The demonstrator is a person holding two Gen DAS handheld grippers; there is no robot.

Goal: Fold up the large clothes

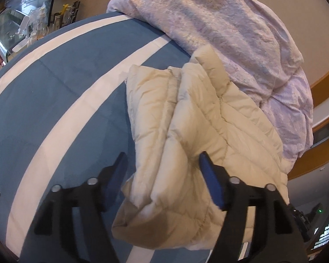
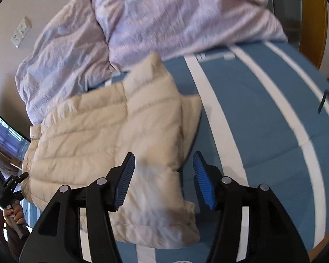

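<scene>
A cream quilted puffer jacket [image 1: 197,135] lies folded on the blue bed sheet with white stripes [image 1: 54,87]. My left gripper [image 1: 162,166] is open, its blue pads on either side of the jacket's near folded edge, with one pad pressing into the fabric. In the right wrist view the jacket [image 2: 111,131] lies left of centre on the sheet [image 2: 263,120]. My right gripper [image 2: 163,166] is open, straddling the jacket's near corner. The other hand-held gripper [image 2: 8,188] shows at the far left edge.
A rumpled pale lilac duvet [image 1: 230,32] is piled behind the jacket, also in the right wrist view [image 2: 164,17]. A cluttered shelf [image 1: 22,28] stands beyond the bed's left edge. A wall socket [image 2: 20,32] is on the wall.
</scene>
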